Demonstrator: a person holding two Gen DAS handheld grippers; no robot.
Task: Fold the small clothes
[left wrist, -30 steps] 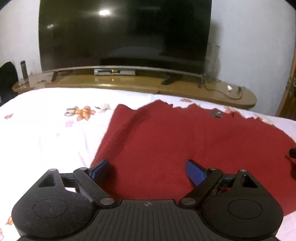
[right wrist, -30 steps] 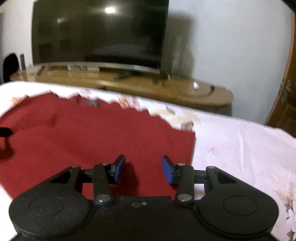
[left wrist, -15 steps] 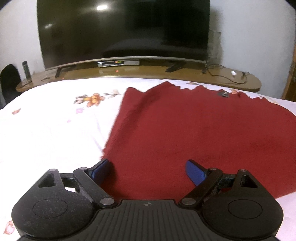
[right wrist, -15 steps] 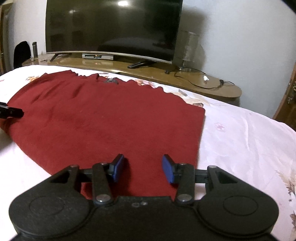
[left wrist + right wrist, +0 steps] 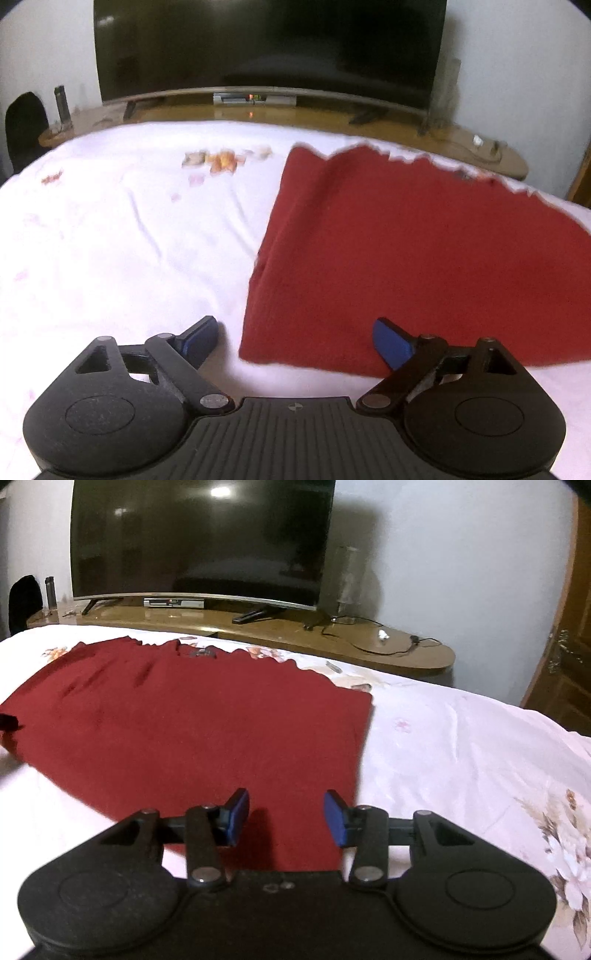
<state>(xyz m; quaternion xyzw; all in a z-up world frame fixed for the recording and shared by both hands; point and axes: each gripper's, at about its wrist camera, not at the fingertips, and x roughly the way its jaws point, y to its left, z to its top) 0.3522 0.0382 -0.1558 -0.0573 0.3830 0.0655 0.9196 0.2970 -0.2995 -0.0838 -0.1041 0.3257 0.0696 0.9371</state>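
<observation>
A dark red garment (image 5: 424,254) lies flat on a white floral bedsheet (image 5: 122,240); it also shows in the right wrist view (image 5: 192,723). My left gripper (image 5: 295,341) is open and empty, just in front of the garment's near left corner, one blue pad on the sheet and one over the cloth. My right gripper (image 5: 286,821) is open and empty over the garment's near right corner. The tip of the left gripper shows at the left edge of the right wrist view (image 5: 8,722).
A wooden TV bench (image 5: 280,627) with a large dark television (image 5: 199,539), a set-top box (image 5: 173,602), cables and a glass vase (image 5: 347,583) stands beyond the bed. A wooden door (image 5: 569,657) is at the right. A dark bottle (image 5: 62,107) stands at the bench's left end.
My left gripper has drawn back and to the left, so the garment's near left corner now lies between its fingers. My right gripper has risen and pulled back slightly. Both stay open.
</observation>
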